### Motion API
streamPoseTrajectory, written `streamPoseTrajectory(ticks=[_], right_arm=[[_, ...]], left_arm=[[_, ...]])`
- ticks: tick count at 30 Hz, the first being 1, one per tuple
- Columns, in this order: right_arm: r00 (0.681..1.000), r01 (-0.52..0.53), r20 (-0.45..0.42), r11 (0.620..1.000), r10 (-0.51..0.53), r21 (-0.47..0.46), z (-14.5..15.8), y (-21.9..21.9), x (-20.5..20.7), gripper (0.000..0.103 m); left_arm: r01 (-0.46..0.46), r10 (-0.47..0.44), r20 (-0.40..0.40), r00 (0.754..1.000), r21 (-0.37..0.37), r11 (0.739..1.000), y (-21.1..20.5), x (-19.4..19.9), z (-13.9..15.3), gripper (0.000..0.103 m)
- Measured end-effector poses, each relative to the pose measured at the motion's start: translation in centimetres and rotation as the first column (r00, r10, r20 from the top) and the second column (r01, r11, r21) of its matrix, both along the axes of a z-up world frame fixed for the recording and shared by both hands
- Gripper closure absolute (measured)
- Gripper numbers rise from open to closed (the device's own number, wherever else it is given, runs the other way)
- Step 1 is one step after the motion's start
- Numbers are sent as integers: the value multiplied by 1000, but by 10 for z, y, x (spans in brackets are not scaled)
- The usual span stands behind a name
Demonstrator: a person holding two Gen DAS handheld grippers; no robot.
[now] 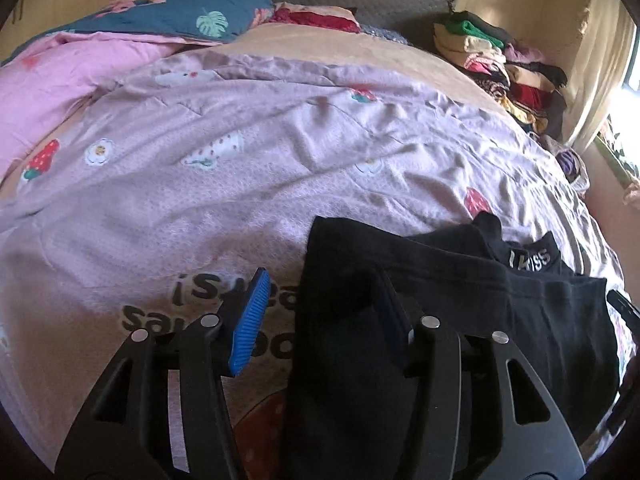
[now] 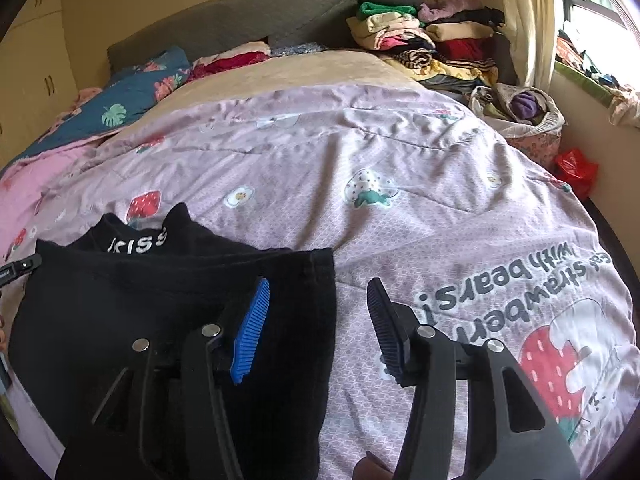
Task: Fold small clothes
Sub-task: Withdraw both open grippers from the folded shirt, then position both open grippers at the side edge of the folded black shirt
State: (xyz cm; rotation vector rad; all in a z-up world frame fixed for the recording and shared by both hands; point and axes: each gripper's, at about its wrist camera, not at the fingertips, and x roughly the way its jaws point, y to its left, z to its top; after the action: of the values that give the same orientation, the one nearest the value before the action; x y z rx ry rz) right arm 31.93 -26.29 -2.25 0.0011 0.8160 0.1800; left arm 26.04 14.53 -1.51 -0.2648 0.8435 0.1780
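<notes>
A small black garment (image 1: 440, 300) with white "KISS" lettering lies on the pink strawberry-print quilt (image 1: 240, 184). My left gripper (image 1: 320, 312) is open, its jaws straddling the garment's left edge, with the right finger over the black cloth. In the right wrist view the same garment (image 2: 160, 300) lies at the lower left on the quilt (image 2: 400, 200). My right gripper (image 2: 320, 316) is open over the garment's right edge, its left blue pad (image 2: 250, 340) above the cloth and its right finger above the quilt.
Stacks of folded clothes (image 2: 424, 36) sit at the bed's far right by the grey headboard (image 2: 240, 16). A blue leaf-print blanket (image 1: 180, 16) and a pink blanket (image 1: 60, 80) lie far left. A laundry bag (image 2: 520, 112) and a window are at the right.
</notes>
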Motion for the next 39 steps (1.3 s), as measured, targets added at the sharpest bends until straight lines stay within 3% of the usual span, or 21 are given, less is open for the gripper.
streamPoseTrajectory(ticks=[2,3,5,11,16,18,19,20,23,24,25,28,35,39], right_arm=[[1000,-11,-7,1000,11,-4,-3,2,2,82],[1000,-16,-10,1000,16,-1,-4,2,2,86],[999,-33,-19,999,33,4,-5,3,2,103],[998,-44,51,998,43,35,17,1,-9,103],[990,9,142,997,-20,78,39,-15,-15,103],[994,3,111,998,-10,59,33,-17,-10,103],[997,2,74,998,-6,55,27,-18,-5,100],[999,14,47,999,-17,51,22,-18,-2,84],[999,3,-41,998,0,63,2,-12,5,48],[998,-9,-54,999,12,52,-2,-8,6,48],[998,-20,-54,1000,21,24,-6,-2,6,48],[998,-41,-43,999,41,2,-7,5,4,96],[993,-31,116,997,22,75,33,-4,-10,97],[991,-15,134,997,6,69,37,-7,-2,97]], left_arm=[[17,-17,10,1000,19,1000,-6,0,0,81],[19,-20,15,1000,22,1000,-6,-1,0,93],[23,-24,32,999,19,1000,-8,-3,2,98],[23,-27,105,994,41,999,-10,-17,22,99],[12,-15,162,987,16,1000,-4,-23,43,100],[17,-19,161,987,14,1000,-5,-22,44,100],[19,-22,158,987,19,1000,-6,-21,44,100],[19,-22,155,988,21,1000,-7,-21,43,100],[18,-19,145,989,9,1000,-6,-19,37,100],[17,-17,142,990,4,1000,-5,-19,35,100],[15,-15,140,990,1,1000,-4,-19,33,100],[7,-6,135,991,-6,1000,-3,-19,29,100],[-3,1,172,985,9,1000,-1,-25,39,100],[-20,16,172,985,20,1000,3,-22,40,100]])
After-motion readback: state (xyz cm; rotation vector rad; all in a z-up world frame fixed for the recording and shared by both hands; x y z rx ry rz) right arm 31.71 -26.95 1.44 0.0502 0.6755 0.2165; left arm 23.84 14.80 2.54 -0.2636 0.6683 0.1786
